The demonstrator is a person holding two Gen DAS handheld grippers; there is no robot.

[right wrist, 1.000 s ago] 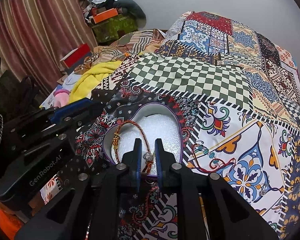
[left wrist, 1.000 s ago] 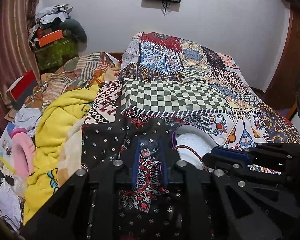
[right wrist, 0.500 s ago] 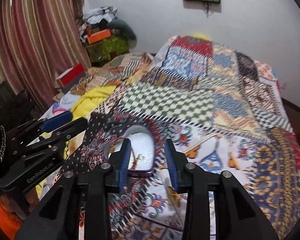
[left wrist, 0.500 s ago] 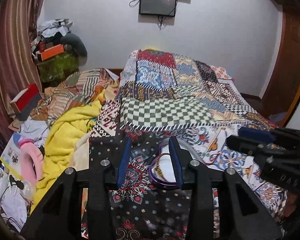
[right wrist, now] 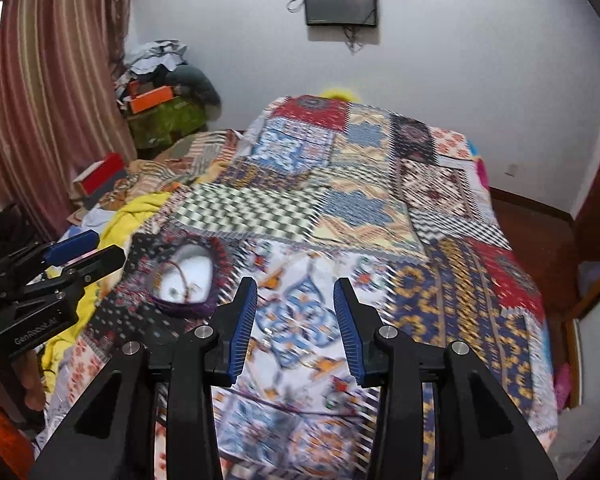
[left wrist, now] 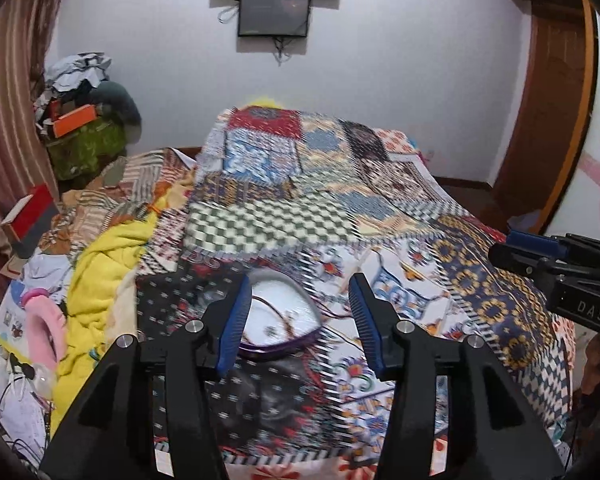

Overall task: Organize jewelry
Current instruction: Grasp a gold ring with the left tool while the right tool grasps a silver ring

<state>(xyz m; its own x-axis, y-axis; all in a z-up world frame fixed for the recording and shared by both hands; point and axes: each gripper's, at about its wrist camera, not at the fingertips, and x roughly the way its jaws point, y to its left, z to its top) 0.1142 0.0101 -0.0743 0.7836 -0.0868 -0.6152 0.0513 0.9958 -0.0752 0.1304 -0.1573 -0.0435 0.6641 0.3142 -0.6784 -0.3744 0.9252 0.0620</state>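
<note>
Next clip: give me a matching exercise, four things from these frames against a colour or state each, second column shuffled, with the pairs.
Things:
1. heart-shaped box
2. blanket
3. left gripper
4. wall screen

Colour or state:
A. open, holding nothing
B. yellow
C. dark, switched off
D. purple rim, white lining

Pairs: 1-D, 2-B, 3-A, 4-C

Motion blur smears the bedspread (right wrist: 340,216) and the cord bracelet (left wrist: 278,314) inside the heart-shaped box (left wrist: 296,344), its near rim hidden behind the left gripper (left wrist: 298,322).
</note>
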